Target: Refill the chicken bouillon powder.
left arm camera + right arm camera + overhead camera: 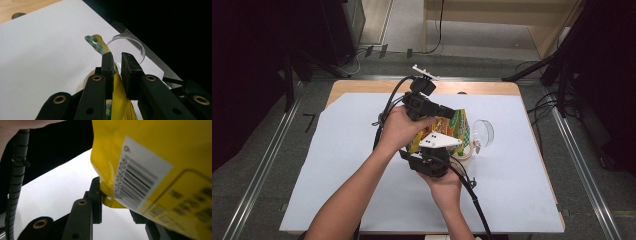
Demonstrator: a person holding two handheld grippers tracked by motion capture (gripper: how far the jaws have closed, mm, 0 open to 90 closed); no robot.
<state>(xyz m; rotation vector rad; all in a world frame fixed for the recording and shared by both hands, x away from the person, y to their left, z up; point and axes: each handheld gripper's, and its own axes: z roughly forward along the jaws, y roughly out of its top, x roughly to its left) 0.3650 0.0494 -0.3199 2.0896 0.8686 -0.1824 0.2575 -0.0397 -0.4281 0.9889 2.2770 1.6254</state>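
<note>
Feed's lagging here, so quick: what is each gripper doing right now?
Left gripper: shut on the top edge of the yellow plastic snack bag.
Right gripper: shut on that bag's bottom corner.

Left claw (pixel 451 111), frame centre: black body, black cable looping at upper left, white three-cornered plate above. Right claw (pixel 460 148): black, pale three-cornered plate with dark dots, ribbed black cable. Brass-ringed pivots on black links, lower frame. Forearms bare.

Snack bag (pixel 155 157): glossy yellow plastic film. Cup (pixel 130 47): clear smooth plastic. Tabletop (pixel 362 87): pale wood under matt white sheet (pixel 337 165).
</note>
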